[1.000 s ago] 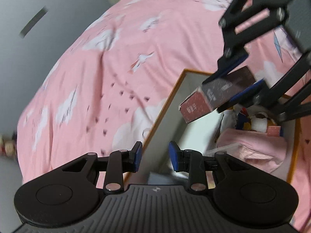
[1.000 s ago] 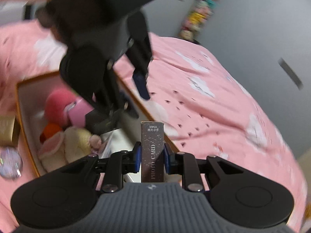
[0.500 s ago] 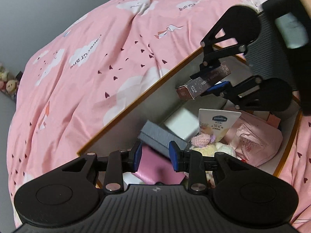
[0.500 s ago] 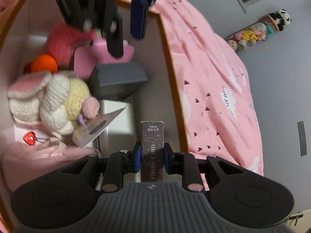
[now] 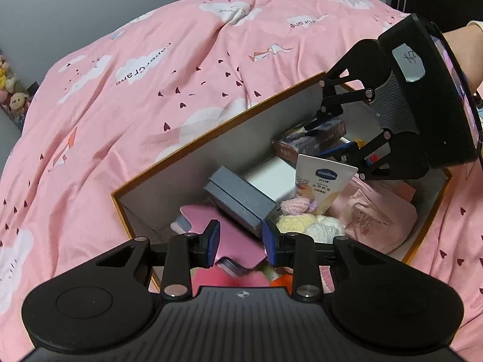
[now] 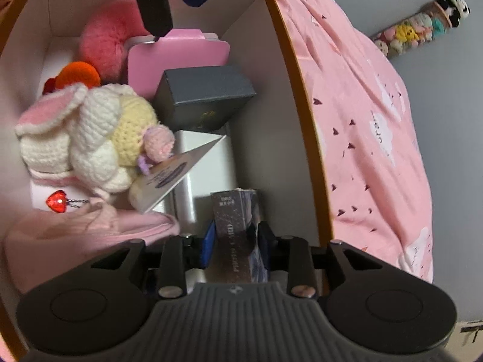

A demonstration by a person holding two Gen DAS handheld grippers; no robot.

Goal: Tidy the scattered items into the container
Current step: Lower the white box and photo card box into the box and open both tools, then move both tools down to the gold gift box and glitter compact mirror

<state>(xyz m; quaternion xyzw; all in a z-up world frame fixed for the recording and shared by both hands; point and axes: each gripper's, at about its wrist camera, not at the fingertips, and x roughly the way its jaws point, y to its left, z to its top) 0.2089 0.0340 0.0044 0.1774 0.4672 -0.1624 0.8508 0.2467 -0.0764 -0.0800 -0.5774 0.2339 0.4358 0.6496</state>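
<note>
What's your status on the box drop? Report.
Right hand-held gripper opening, dark photo-card box between its jaws, inside orange-rimmed box. Left hand-held gripper open, empty. White box underneath.

Right wrist view: card box (image 6: 235, 235) is smeared w/ motion blur between the right gripper (image 6: 235, 242) pads, which are opening; its lettering is only partly legible, and pad contact can't be judged. Pink cloth (image 6: 90, 235) at bottom left is blurred, partly hidden by the gripper body. Cream tube (image 6: 169, 175) shows only its flat end; label unreadable. Left wrist view: pink fuzzy thing (image 5: 229, 280) and an orange bit sit behind the left gripper (image 5: 240, 244), mostly hidden, blurred. Storage box (image 5: 211, 138) has its near corner covered by the gripper. Shelf toys (image 5: 9, 90) are cut off at the left edge.
</note>
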